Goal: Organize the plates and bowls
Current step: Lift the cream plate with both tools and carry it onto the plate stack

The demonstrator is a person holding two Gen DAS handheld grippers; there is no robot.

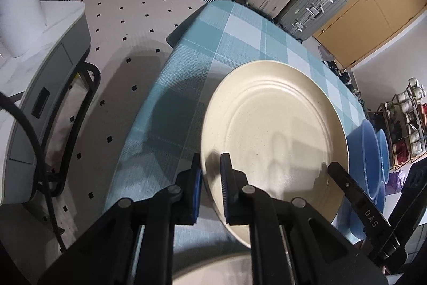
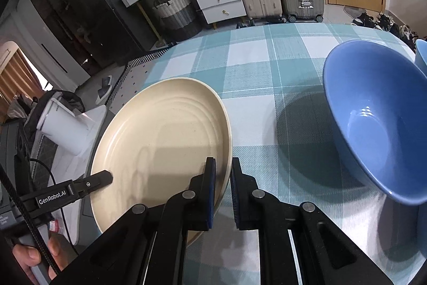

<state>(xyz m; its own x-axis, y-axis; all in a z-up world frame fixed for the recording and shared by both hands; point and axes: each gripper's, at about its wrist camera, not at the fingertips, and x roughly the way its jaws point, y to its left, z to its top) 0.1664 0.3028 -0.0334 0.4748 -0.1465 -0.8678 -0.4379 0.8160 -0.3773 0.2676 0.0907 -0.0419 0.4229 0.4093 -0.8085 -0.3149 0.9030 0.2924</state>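
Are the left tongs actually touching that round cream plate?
Touching: in the left wrist view the left tongs clamp the round cream plate by its rim.

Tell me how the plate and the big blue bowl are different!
The plate is cream; the bowl is blue. The plate is wide and shallow with rings inside, while the bowl is deep and smooth. The plate is pinched at its rim on two sides by the left hand-held gripper and the right hand-held gripper; nothing holds the bowl, which is on the checked tablecloth. Both are round, empty dishes.
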